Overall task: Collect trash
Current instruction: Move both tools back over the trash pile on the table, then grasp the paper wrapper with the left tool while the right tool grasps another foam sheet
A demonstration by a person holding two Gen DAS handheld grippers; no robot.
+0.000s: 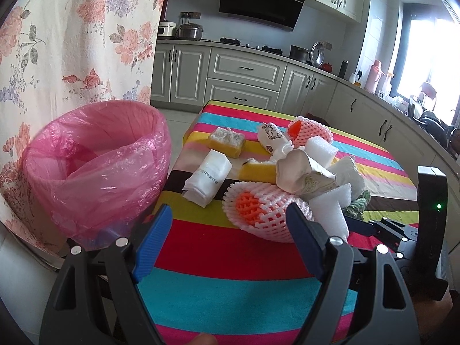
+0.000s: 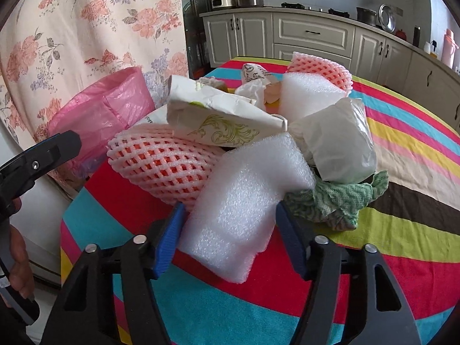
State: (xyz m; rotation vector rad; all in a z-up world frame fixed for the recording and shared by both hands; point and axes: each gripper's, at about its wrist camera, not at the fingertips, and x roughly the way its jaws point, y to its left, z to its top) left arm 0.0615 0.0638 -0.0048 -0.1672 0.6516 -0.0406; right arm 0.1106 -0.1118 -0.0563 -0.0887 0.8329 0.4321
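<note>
So the white foam block (image 2: 244,201) is the piece I'm about to deal with. It's sitting at the near edge of the trash pile on the striped table (image 2: 402,224), and its near end is already poking in between the jaws of my right gripper (image 2: 228,224). Those jaws are wide open, one blue pad on each side of the foam, nothing pinched yet as far as I can tell. The block's long axis runs away from me and leans up to the right, roughly in line with the fingers, so closing should catch it across its narrow width, which is what I want. Right next to it on the left is a pink net sleeve (image 2: 161,164), with a crumpled paper pack (image 2: 224,120) lying on top and a green rag (image 2: 339,198) off to the right. My left gripper (image 1: 230,227) is open too, holding nothing, hanging short of the same sleeve. The pink-lined bin (image 1: 95,166) is off the table's left edge, closer to the left hand, so I reckon the right one has to carry the foam across.
</note>
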